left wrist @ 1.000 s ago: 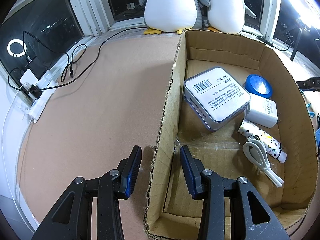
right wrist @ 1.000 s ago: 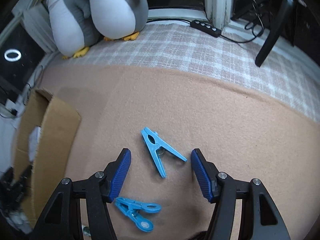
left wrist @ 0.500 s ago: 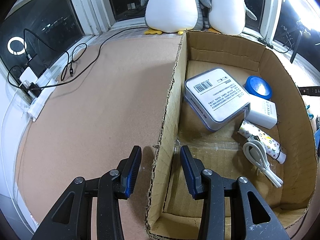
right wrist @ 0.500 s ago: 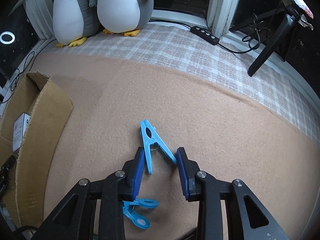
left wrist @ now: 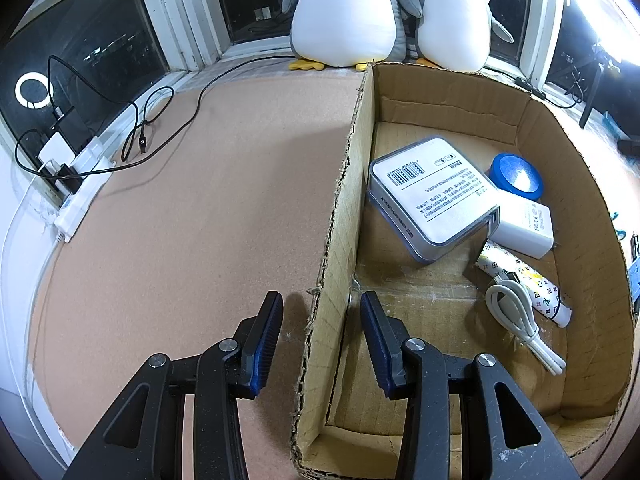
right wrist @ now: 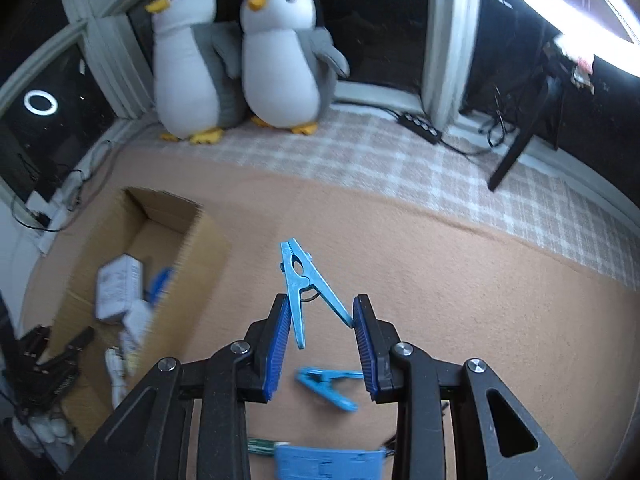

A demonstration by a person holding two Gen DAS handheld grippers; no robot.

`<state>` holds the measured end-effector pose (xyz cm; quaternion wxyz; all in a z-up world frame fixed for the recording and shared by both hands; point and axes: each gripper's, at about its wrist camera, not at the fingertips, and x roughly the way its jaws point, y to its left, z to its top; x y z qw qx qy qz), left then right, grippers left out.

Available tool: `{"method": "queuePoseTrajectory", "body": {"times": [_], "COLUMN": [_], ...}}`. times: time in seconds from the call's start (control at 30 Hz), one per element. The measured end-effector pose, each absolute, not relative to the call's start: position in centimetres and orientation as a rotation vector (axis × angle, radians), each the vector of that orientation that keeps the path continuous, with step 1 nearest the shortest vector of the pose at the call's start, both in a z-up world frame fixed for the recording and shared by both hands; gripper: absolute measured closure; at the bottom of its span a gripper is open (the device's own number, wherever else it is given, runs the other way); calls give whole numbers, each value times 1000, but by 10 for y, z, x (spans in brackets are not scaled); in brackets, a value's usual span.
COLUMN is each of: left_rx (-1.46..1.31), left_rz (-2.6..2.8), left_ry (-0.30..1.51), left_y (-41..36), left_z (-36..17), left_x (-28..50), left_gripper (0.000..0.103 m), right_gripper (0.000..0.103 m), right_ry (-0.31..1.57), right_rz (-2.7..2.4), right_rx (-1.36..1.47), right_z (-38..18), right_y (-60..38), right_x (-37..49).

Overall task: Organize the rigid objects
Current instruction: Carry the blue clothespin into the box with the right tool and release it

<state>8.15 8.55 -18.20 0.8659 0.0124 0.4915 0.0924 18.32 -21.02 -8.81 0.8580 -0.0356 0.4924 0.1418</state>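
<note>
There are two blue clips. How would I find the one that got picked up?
Find the cardboard box on the tan cloth, then look beside it at the right tongs. The held clip sits pinched between their blue pads, legs spread; the other blue clip lies flat on the cloth underneath.

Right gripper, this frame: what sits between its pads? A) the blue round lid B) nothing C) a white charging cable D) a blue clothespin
D: the right gripper pinches the two handle ends of a blue clothespin, which hangs clear of the tan cloth while a second clothespin lies below.
</note>
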Motion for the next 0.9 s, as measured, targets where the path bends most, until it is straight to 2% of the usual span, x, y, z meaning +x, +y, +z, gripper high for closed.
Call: {"method": "queuePoseTrajectory", "body": {"times": [0.33, 0.9], "left_rx": [38, 36], "left_rz": [190, 189], "left_ry": [1023, 1018], "left_y": [84, 84], "left_z": [-183, -182], "left_x": [79, 78], "left_gripper": [59, 59], "right_gripper": [74, 74], "right_ry": [998, 1073], "right_rz": [464, 464], "right_rx": [-95, -151], "right_z": [-63, -107], "right_y": [-125, -68], "right_x": [164, 185]}}
